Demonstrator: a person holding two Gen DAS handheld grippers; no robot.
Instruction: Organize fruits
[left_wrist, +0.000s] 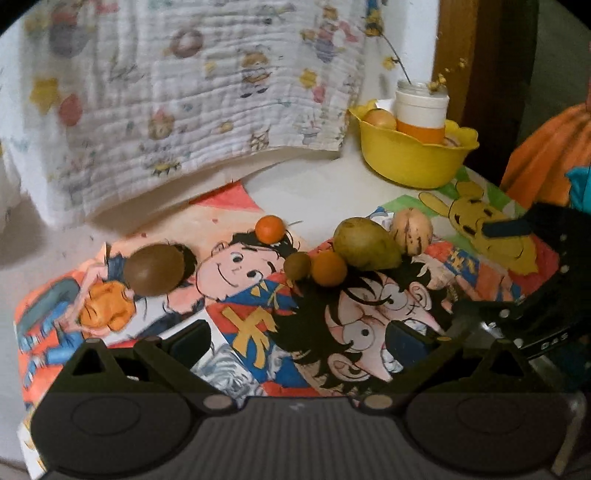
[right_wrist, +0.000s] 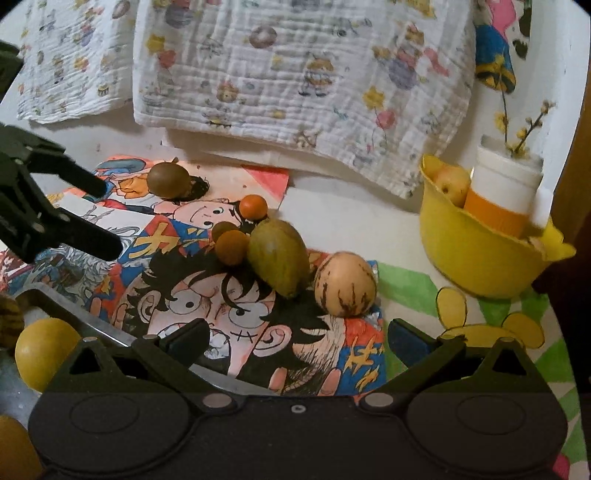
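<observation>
Jaws wide on both grippers; yellow bowl (right_wrist: 476, 254) holds a jar (right_wrist: 504, 192), perhaps flowers.

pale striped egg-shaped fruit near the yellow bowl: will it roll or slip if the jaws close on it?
The striped fruit looks smooth and egg-shaped, so it could squirt out of a narrow pinch. It sits free on the flat cartoon mat, probably rolling if nudged, perhaps against the green fruit beside it. Likely firm; softness cannot be told.

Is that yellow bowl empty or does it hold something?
Not empty: the yellow bowl holds a white-and-orange jar and a yellowish fruit.
</observation>
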